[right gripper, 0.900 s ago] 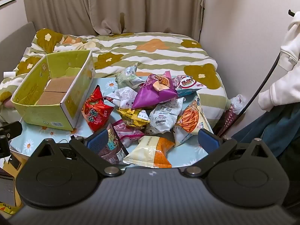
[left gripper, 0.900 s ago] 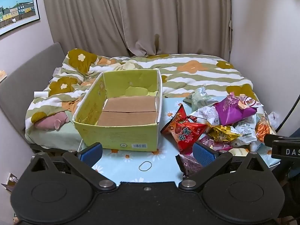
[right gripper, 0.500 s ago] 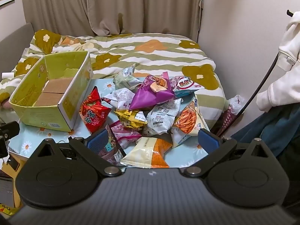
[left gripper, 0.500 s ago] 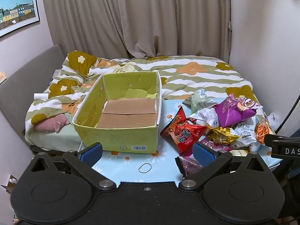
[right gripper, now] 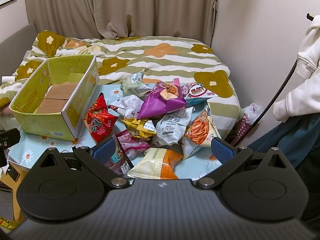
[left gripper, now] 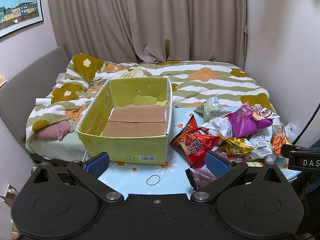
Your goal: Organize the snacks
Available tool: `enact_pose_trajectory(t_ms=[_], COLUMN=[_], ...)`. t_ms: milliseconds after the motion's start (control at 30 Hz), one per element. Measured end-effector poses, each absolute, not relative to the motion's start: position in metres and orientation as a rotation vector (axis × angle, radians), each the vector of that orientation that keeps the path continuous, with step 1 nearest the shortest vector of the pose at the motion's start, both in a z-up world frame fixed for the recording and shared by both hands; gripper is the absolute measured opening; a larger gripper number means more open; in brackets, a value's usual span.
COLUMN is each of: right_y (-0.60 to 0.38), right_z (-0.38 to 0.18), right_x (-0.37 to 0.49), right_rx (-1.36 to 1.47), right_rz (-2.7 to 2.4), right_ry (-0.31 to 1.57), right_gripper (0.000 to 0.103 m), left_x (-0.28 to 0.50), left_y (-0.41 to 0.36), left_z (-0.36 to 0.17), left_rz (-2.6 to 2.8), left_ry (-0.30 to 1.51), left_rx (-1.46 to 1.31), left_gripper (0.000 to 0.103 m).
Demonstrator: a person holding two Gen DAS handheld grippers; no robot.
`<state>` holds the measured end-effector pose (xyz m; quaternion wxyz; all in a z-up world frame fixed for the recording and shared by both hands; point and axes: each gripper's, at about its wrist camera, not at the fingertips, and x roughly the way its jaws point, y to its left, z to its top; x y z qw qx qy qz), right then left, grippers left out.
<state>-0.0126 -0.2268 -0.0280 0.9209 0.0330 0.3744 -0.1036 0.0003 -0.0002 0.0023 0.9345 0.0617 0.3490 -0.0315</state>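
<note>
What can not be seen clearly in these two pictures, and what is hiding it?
- Dark purple packet, left wrist view: the near end is hidden behind the left gripper.
- Yellow-orange bag, right wrist view: the bottom edge is cut off by the body of the right gripper.
- Green box, right wrist view: the floor along its near wall is hidden.
- Lower packets in the pile: their labels are covered by the purple bag.

Behind the table I see a bed with a striped flower duvet (left gripper: 200, 80) in green, white and orange. Beige curtains (left gripper: 150, 20) hang behind it and reach down to the bedding. On the left wall I see a framed picture of coloured houses (left gripper: 19, 10). A pink soft toy (left gripper: 54, 132) lies at the left edge of the bed. On the daisy tablecloth (left gripper: 128, 178) lies a rubber band (left gripper: 153, 180). In my right view a white garment (right gripper: 300, 80) hangs at the wall.
</note>
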Motion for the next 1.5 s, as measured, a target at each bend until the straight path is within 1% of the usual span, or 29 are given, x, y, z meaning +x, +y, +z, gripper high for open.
enact_pose_trajectory(t_ms=[1500], right_y=[-0.2272], right_z=[-0.0270], right_x=[-0.0106], right_rx=[0.060], right_rz=[-0.216], right_ry=[0.763], right_gripper=[0.103], left_x=[-0.0017], left_y=[-0.0063], left_z=[0.0069], left_rz=[-0.082], left_ry=[0.695], left_rx=[0.128], left_gripper=[0.103])
